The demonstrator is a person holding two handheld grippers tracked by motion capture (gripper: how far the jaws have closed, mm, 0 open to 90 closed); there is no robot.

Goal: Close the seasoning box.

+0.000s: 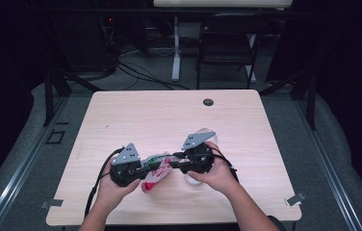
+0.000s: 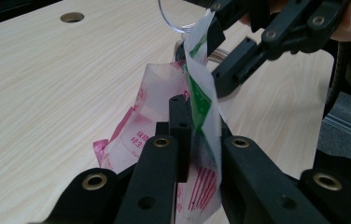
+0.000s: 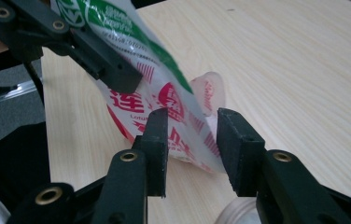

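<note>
A thin plastic packet (image 1: 154, 174) printed in red, white and green hangs between both grippers above the table's front half. My left gripper (image 1: 156, 165) comes in from the left and is shut on the packet's green-printed upper part (image 2: 201, 100), with its jaws (image 2: 201, 135) pinching the film. From the right, my right gripper (image 1: 173, 160) reaches the same packet. In the right gripper view its jaws (image 3: 192, 135) stand apart with the red-printed lower part (image 3: 173, 105) running between them, and the pads do not press it from both sides.
A clear glass vessel (image 1: 203, 134) stands just behind the right gripper, and its rim (image 2: 173, 18) arcs above the packet. The light wooden table (image 1: 169, 110) has a cable hole (image 1: 208, 102) near its far edge. Beyond the table stands a black chair (image 1: 227, 43).
</note>
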